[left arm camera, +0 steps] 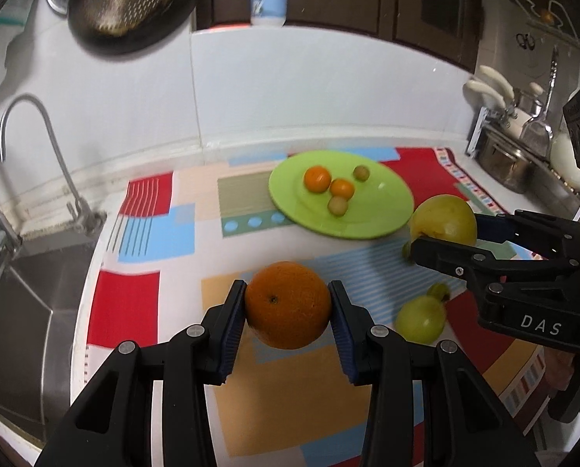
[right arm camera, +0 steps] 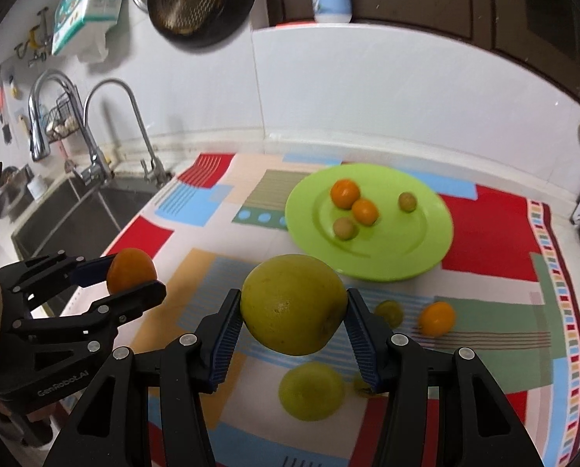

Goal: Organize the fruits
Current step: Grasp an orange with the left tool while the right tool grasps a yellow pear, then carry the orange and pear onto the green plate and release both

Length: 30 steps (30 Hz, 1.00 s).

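My left gripper [left arm camera: 288, 305] is shut on a large orange [left arm camera: 288, 303] and holds it above the patterned cloth [left arm camera: 142, 218]; it also shows in the right wrist view [right arm camera: 132, 272]. My right gripper [right arm camera: 294, 305] is shut on a big yellow-green fruit [right arm camera: 293, 303], held above the cloth; it shows in the left wrist view [left arm camera: 443, 223] too. A green plate [right arm camera: 406, 249] behind holds two small oranges [right arm camera: 345, 193] and two small green fruits [right arm camera: 345, 228]. On the cloth lie a green apple [right arm camera: 311, 391], a small orange [right arm camera: 437, 318] and a small green fruit [right arm camera: 391, 312].
A steel sink [left arm camera: 21, 295] with a tap [left arm camera: 37, 148] lies to the left of the cloth. A white tiled wall [left arm camera: 290, 89] stands behind. A dish rack with utensils [left arm camera: 523, 136] stands at the right. A pan [left arm camera: 126, 4] hangs above.
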Tool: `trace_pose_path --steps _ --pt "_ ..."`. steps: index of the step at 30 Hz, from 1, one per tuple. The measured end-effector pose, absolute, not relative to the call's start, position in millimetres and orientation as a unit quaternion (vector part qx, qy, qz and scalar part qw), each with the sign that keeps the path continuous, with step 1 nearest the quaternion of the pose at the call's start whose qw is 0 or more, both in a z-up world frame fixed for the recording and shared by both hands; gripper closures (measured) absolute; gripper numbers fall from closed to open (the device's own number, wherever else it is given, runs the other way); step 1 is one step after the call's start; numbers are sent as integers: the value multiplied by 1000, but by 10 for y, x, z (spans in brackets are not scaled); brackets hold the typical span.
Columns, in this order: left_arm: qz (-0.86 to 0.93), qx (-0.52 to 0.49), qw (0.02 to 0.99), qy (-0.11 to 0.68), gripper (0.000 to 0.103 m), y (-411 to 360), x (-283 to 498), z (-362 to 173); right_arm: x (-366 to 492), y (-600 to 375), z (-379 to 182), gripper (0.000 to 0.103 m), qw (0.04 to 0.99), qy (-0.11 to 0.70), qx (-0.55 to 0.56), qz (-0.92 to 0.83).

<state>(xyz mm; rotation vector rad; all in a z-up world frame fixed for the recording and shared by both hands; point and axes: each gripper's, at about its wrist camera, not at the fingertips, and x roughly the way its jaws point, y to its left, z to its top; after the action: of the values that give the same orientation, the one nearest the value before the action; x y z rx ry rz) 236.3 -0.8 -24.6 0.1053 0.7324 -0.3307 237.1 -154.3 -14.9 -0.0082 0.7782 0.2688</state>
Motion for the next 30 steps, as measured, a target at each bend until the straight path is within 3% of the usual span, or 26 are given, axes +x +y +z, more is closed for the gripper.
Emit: trace_pose_path --steps 17,30 --pt "-175 72 937 293 62 -509 2685 176 2587 -2107 244 50 943 319 14 92" --pt "-172 84 936 295 62 -775 3260 139 3118 -2338 182 50 942 321 15 95"
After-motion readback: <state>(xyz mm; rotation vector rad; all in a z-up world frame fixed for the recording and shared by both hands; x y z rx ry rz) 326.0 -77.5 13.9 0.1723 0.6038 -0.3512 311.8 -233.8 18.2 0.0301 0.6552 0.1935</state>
